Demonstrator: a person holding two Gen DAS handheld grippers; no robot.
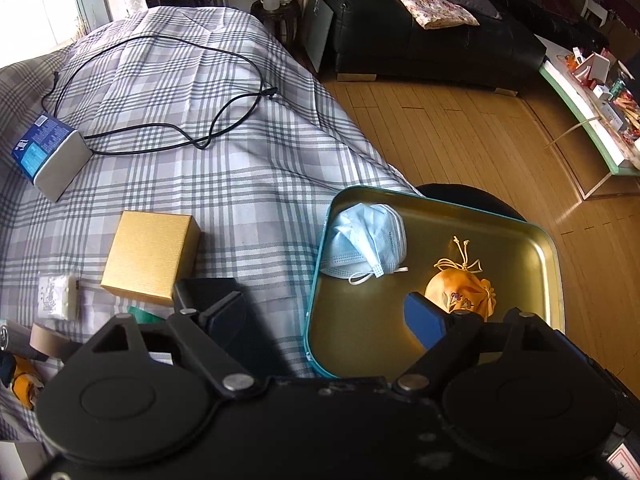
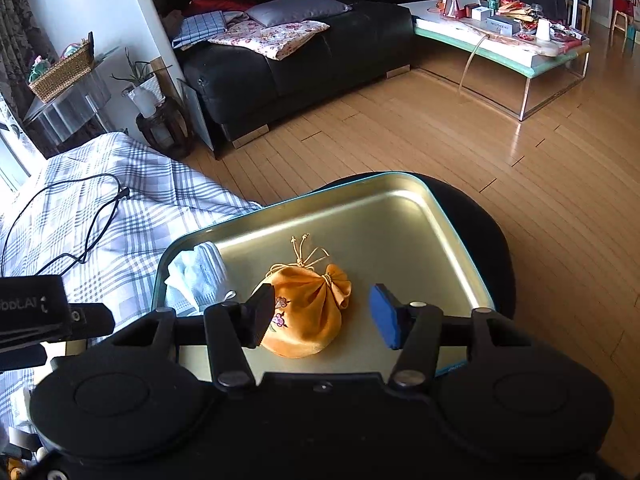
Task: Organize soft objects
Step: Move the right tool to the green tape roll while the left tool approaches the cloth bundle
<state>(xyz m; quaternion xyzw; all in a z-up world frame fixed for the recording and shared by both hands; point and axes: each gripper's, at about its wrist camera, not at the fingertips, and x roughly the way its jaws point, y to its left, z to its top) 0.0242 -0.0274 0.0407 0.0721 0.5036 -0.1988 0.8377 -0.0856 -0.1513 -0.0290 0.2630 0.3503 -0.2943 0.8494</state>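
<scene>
Pouch (image 2: 306,312) and mask (image 2: 198,280) lie in the tin tray (image 2: 400,216); right gripper (image 2: 324,316) fingers wide around the pouch, left gripper (image 1: 328,316) wide too; likely fetching another next.

Orange floral pouch (image 2: 308,312), lt-blue mask (image 1: 366,240), gold tin (image 2: 400,216), grey-plaid cloth (image 1: 200,140).

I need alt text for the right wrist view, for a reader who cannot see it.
The open right gripper hovers over an orange drawstring pouch lying in a metal tray, with a blue face mask at the tray's left edge. A plaid cloth lies left; wooden floor lies behind.
</scene>
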